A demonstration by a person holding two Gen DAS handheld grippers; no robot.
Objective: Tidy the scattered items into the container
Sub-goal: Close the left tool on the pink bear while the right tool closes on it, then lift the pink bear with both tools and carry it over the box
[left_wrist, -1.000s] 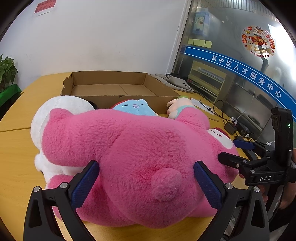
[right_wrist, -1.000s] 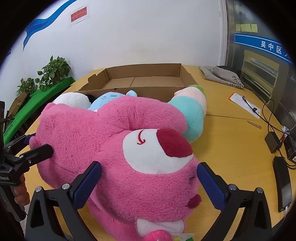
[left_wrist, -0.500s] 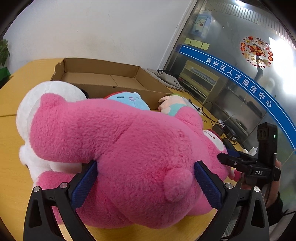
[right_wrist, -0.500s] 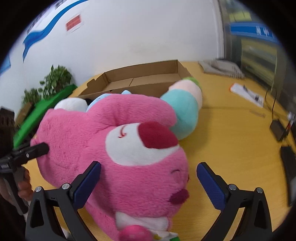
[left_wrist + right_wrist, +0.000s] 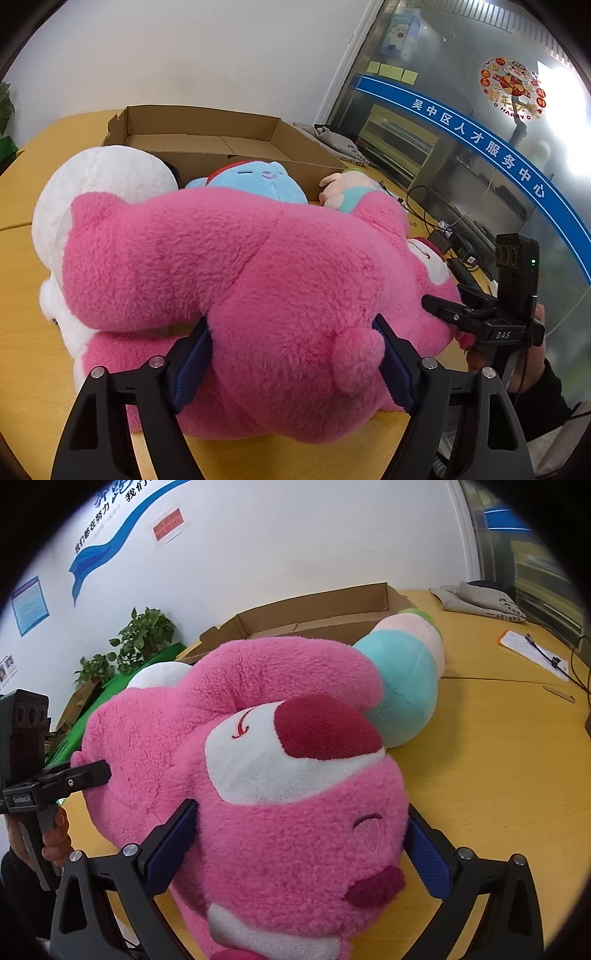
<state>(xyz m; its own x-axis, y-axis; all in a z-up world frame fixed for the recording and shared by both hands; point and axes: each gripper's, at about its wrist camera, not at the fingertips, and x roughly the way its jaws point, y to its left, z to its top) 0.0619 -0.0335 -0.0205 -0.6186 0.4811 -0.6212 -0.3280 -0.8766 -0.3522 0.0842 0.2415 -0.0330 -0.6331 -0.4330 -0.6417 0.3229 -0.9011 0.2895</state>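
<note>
A big pink plush bear (image 5: 229,266) lies on the yellow table in front of an open cardboard box (image 5: 199,125). My left gripper (image 5: 295,354) is closing on the bear's rump, and both blue pads press into the fur beside the tail. In the right wrist view the bear's head (image 5: 295,812) fills the gap of my right gripper (image 5: 299,834), whose jaws stand wide with the pads (image 5: 424,849) at the fur. A white plush (image 5: 99,184), a blue plush (image 5: 258,181) and a pastel caterpillar plush (image 5: 402,686) lie between the bear and the box.
The box (image 5: 314,609) shows bare cardboard inside. Cables and a power adapter (image 5: 439,240) lie at the table's right edge, with a grey cloth bag (image 5: 476,602) and a paper (image 5: 532,653) behind. Potted plants (image 5: 144,635) stand at the far left.
The left jaws have narrowed and now dig into the bear's rump. The right gripper has sunk and come closer, so the bear's head now sits between its pads.
</note>
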